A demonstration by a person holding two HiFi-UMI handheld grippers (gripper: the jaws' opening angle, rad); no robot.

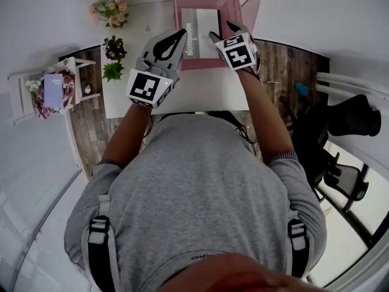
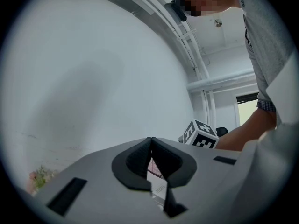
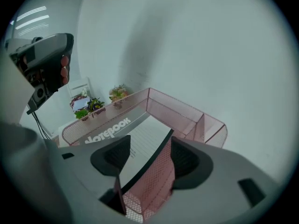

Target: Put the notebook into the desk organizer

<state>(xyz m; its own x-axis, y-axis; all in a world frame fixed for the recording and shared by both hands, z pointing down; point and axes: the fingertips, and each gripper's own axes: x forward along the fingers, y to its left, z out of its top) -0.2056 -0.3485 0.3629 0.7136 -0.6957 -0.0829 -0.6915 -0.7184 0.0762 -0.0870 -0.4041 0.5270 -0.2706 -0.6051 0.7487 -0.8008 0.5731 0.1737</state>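
A pink mesh desk organizer [image 1: 243, 2] stands at the far edge of the white table. The notebook [image 1: 203, 26], with a grey band and white lined face, lies inside it. In the right gripper view the notebook [image 3: 140, 129] rests against the organizer's mesh wall [image 3: 187, 115]. My right gripper [image 3: 148, 146] is open, its jaws apart on either side of the notebook's near edge without pressing on it. In the head view it [image 1: 222, 30] hovers at the organizer's front. My left gripper [image 1: 178, 36] is just left of the organizer, shut [image 2: 151, 143] with nothing in it.
Two small flower pots [image 1: 113, 56] and a bouquet [image 1: 110, 10] stand left of the organizer. A small white stand with a book [image 1: 51, 90] is on the floor at far left. A black office chair [image 1: 346, 126] is at right. Bare white tabletop [image 1: 200, 93] lies between me and the organizer.
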